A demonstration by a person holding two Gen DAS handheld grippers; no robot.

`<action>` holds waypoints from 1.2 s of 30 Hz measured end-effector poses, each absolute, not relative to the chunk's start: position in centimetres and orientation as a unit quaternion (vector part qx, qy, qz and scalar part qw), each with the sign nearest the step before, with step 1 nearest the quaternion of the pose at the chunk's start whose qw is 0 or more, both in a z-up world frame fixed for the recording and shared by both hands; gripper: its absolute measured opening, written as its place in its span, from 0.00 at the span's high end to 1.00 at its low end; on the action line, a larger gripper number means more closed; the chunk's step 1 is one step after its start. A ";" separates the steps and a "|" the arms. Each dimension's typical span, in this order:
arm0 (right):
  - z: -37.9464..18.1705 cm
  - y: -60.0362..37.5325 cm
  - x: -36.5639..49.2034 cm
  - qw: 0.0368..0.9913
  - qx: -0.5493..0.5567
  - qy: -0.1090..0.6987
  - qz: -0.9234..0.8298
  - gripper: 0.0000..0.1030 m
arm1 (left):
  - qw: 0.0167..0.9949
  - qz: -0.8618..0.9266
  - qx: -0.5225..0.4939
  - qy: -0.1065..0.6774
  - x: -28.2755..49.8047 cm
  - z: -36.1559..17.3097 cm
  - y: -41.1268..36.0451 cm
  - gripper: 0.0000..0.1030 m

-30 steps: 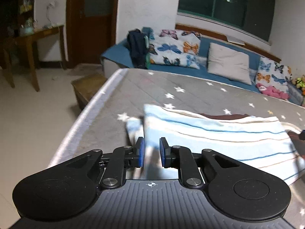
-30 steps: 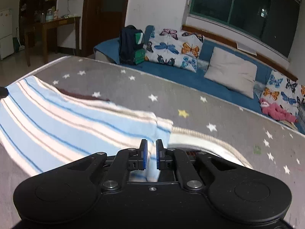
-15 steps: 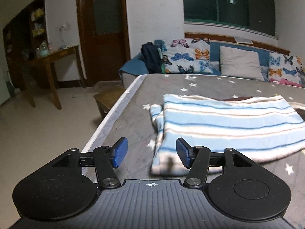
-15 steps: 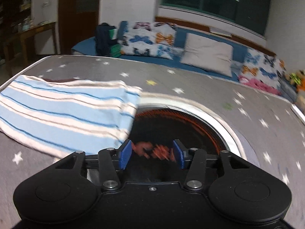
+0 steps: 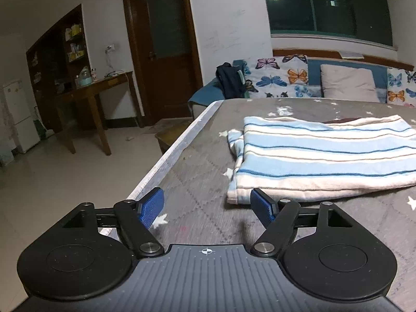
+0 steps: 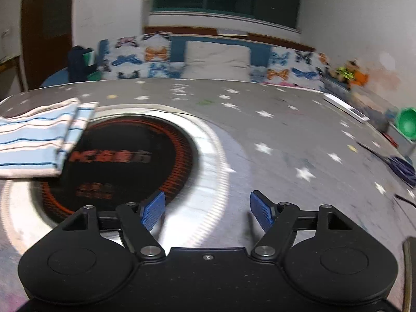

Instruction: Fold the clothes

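A folded blue-and-white striped garment point(image 5: 319, 156) lies flat on the grey star-patterned table point(image 5: 197, 189). My left gripper point(image 5: 207, 206) is open and empty, just in front of the garment's near left corner, not touching it. In the right wrist view the garment point(image 6: 36, 140) lies at the far left, partly over a round black induction hob point(image 6: 122, 161) set in the table. My right gripper point(image 6: 207, 212) is open and empty, low over the table at the hob's silver rim, well right of the garment.
The table's left edge point(image 5: 166, 156) drops to a tiled floor with a stool and a wooden desk point(image 5: 91, 98). A sofa with butterfly cushions point(image 5: 299, 78) runs behind the table. A green bowl point(image 6: 407, 124) and dark items sit at the table's far right.
Both grippers opened and let go of the garment, then drew back from it. The garment now lies folded on the table. The right gripper swung to the right.
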State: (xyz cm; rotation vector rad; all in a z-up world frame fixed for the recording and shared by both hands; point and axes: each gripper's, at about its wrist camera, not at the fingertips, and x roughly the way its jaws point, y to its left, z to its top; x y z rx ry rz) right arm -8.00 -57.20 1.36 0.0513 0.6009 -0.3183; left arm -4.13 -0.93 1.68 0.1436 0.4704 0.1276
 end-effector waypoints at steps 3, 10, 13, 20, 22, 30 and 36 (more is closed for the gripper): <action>0.9 -58.5 -8.3 0.941 0.036 0.291 -0.169 0.20 | 0.967 0.062 0.072 0.236 -4.1 1.6 -1.0 0.25; 0.1 -60.8 -8.4 0.936 0.068 0.298 -0.174 0.13 | 0.958 0.069 0.073 0.270 -2.9 1.0 -0.9 0.23; 0.0 -61.0 -8.3 0.934 0.062 0.307 -0.171 0.04 | 0.954 0.071 0.071 0.284 -2.6 0.8 -0.7 0.22; -0.1 -61.2 -8.1 0.932 0.061 0.315 -0.170 0.00 | 0.951 0.074 0.060 0.295 -2.6 0.5 -0.3 0.17; -0.1 -61.2 -8.1 0.932 0.060 0.315 -0.169 0.00 | 0.951 0.073 0.055 0.296 -2.5 0.5 -0.1 0.17; -0.1 -61.3 -7.7 0.932 0.061 0.315 -0.168 0.00 | 0.949 0.072 0.031 0.304 -2.4 0.5 0.5 0.12; -0.1 -61.5 -7.7 0.932 0.063 0.315 -0.167 0.00 | 0.948 0.072 0.018 0.308 -2.4 0.5 0.8 0.09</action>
